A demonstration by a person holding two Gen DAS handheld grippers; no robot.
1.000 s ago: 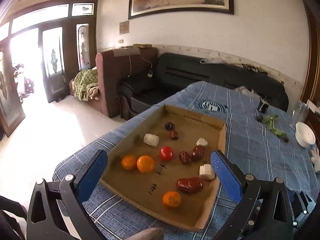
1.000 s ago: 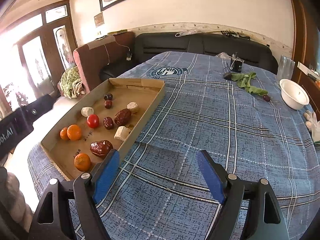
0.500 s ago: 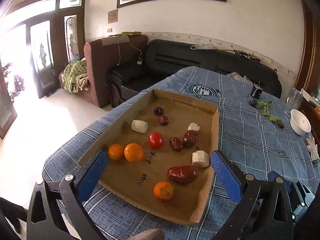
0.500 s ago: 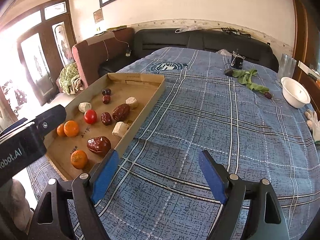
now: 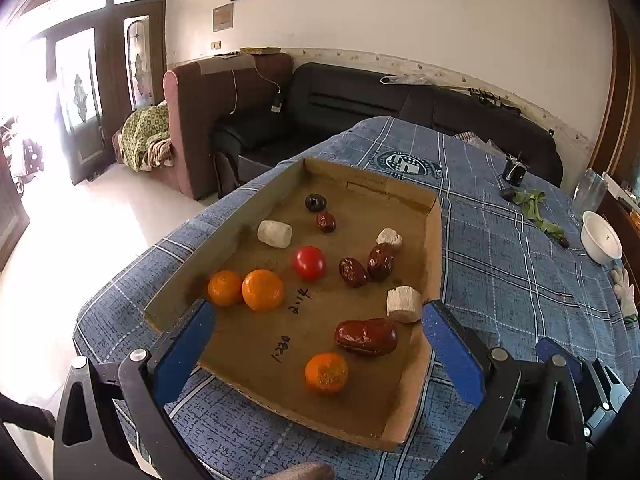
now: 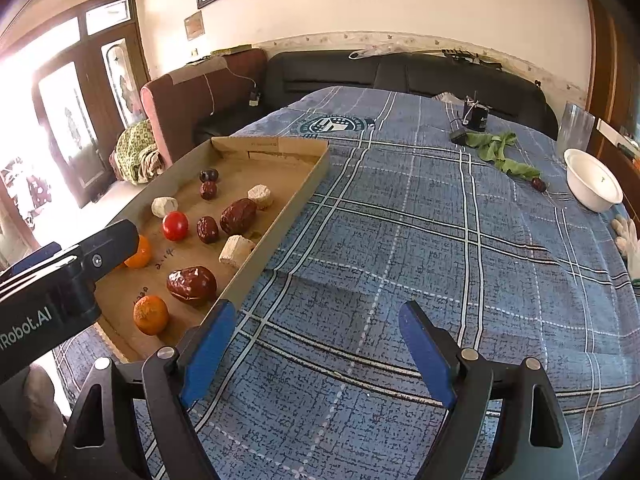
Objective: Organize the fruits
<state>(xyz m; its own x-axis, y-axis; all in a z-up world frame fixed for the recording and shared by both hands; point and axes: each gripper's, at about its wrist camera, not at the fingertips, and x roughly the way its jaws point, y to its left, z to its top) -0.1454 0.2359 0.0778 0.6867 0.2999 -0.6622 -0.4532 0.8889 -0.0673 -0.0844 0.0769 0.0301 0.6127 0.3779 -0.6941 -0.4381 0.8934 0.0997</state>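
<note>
The left gripper (image 5: 316, 332), jaws spread and empty, has closed in over the near end of the tray (image 5: 436, 240) in the past second, apparently lining up a pick; the right gripper (image 6: 316, 340) hangs open over the cloth (image 6: 440, 240). The big date (image 5: 366, 337) lies crosswise by the tray's right wall, just beyond an orange (image 5: 326, 373).

Left claw (image 6: 60, 280) body hides one orange, half of another (image 6: 138, 254) — right-wrist view.
</note>
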